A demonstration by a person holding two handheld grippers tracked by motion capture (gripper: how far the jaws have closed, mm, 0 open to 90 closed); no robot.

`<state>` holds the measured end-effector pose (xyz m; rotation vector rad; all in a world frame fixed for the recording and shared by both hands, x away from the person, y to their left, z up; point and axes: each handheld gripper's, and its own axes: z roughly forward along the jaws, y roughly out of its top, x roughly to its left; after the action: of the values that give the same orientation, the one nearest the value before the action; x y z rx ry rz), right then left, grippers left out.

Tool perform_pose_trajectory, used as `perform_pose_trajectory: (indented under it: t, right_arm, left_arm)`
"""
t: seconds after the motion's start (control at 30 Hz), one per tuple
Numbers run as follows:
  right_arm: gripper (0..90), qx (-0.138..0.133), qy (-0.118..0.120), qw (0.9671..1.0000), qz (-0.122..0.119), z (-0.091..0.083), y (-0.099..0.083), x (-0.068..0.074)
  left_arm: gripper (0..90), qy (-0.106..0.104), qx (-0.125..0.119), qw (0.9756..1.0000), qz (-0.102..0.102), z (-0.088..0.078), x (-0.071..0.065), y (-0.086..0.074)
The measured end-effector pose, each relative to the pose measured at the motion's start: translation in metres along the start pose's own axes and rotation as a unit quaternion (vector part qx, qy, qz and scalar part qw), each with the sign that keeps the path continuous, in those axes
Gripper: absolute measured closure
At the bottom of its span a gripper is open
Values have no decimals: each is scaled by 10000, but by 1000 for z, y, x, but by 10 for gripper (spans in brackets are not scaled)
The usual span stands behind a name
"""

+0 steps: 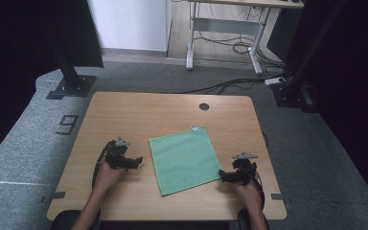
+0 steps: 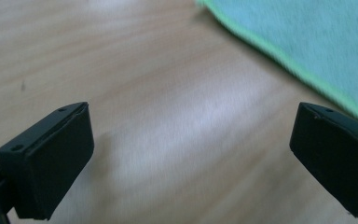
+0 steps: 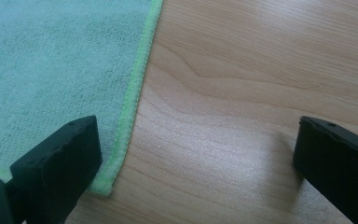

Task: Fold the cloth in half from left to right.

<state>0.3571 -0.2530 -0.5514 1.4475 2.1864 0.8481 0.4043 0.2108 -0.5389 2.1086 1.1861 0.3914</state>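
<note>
A green cloth point(image 1: 184, 158) lies flat and unfolded near the middle of the wooden table point(image 1: 124, 110), with a small white tag at its far corner. My left gripper point(image 1: 135, 162) rests open on the table just left of the cloth's left edge; in the left gripper view the cloth point(image 2: 307, 42) sits beyond the wide-spread jaws. My right gripper point(image 1: 224, 176) stands open at the cloth's near right corner. In the right gripper view that corner of the cloth point(image 3: 51, 60) lies beside the left jaw, with bare wood between the jaws.
A round dark cable hole point(image 1: 204, 106) sits near the table's far edge. Black stand posts point(image 1: 69, 72) rise beyond the far left and far right corners. A desk frame point(image 1: 225, 33) with loose cables stands on the floor behind.
</note>
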Motion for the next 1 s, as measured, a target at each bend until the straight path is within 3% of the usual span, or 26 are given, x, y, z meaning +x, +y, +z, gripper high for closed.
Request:
perform_pose_trajectory:
  t: [0.57, 0.77, 1.0]
  right_arm:
    - [0, -135, 54, 9999, -48, 1, -3, -2]
    - [0, -154, 66, 9998, -66, 1, -3, -2]
    - [0, -152, 67, 9998, -67, 1, -3, -2]
  left_arm:
    - [0, 133, -216, 9997, -68, 37, 8, 58]
    - [0, 252, -57, 9996, -113, 54, 9, 63]
    - [0, 543, 160, 9983, -140, 69, 14, 62]
